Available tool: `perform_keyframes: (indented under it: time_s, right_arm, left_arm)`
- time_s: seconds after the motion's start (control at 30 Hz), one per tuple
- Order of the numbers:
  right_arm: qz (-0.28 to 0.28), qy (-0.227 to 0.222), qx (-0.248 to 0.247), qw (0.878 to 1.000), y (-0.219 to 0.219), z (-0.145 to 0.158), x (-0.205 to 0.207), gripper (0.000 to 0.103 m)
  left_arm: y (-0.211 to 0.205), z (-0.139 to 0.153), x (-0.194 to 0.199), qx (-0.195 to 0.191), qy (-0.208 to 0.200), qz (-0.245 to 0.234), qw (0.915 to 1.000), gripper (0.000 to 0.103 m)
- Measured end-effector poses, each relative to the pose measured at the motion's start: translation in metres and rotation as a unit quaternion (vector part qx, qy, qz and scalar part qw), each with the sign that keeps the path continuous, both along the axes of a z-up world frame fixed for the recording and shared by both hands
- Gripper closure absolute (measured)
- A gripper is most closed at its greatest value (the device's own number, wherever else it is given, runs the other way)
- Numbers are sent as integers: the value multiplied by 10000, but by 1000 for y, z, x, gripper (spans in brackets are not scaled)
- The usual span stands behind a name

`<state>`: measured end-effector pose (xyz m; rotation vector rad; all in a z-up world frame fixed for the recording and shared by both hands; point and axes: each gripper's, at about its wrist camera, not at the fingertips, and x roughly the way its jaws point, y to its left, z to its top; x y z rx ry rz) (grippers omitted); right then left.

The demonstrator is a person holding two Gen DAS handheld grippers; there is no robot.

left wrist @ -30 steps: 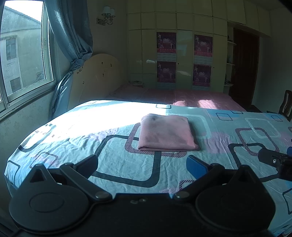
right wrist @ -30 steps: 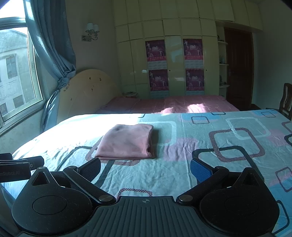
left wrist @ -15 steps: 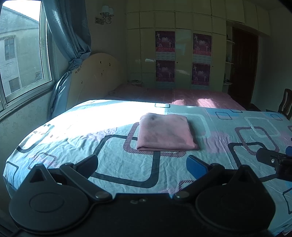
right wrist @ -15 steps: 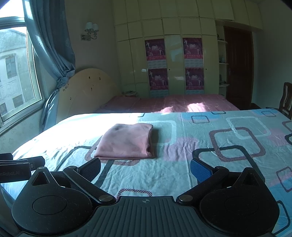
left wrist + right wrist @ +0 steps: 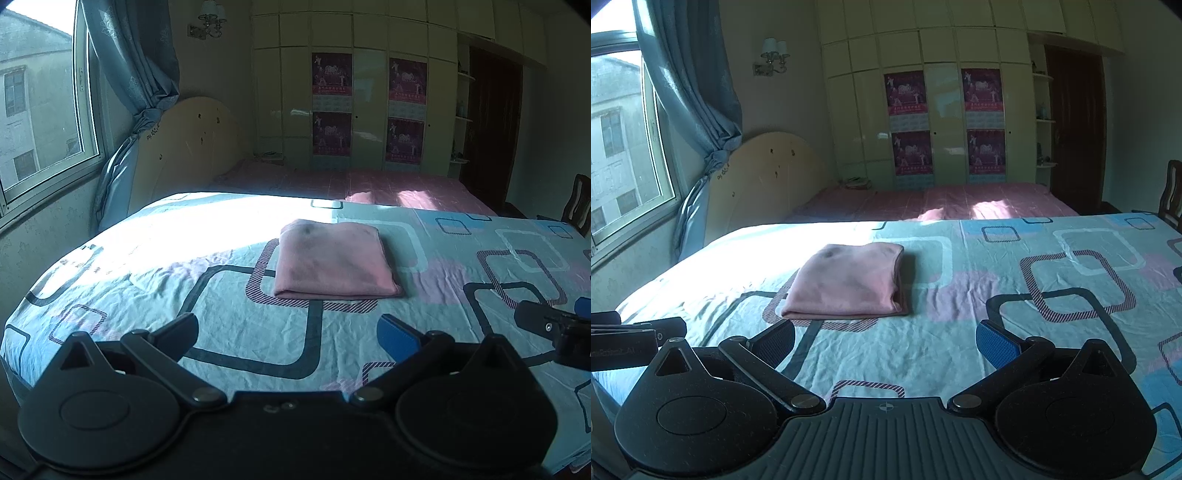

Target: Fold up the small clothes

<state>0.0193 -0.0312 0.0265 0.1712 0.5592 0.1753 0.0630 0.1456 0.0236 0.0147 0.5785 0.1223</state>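
A pink garment (image 5: 334, 260) lies folded into a neat rectangle on the patterned bedsheet (image 5: 236, 332); the right wrist view shows the same pink garment (image 5: 847, 282) with its folded edges stacked at its right side. My left gripper (image 5: 290, 332) is open and empty, held back near the bed's front edge, well short of the cloth. My right gripper (image 5: 884, 338) is likewise open and holds nothing, a little to the right of the cloth. Each gripper shows at the other view's edge.
The sheet (image 5: 1034, 280) spreads wide to the right of the garment. A wall with a window (image 5: 40, 110) and a blue curtain (image 5: 136, 85) borders the left. A headboard (image 5: 764, 177), a second pink bed (image 5: 942, 199) and wardrobes stand behind. A chair (image 5: 578, 206) is at far right.
Both views have shifted very slightly; the garment sits a touch lower-left in the left wrist view. The cloth itself has not moved and both grippers stay open.
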Motion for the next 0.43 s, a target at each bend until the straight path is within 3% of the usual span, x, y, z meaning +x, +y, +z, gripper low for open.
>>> perform_keyframes:
  time_s: [0.3, 0.43]
  right_arm:
    - [-102, 185, 44, 9998, -3, -12, 20, 0]
    - [-176, 368, -28, 9992, -6, -25, 35, 0]
  left_arm:
    - [-6, -13, 24, 15, -78, -257, 9996, 4]
    - [-3, -23, 50, -3, 65, -320, 9995, 0]
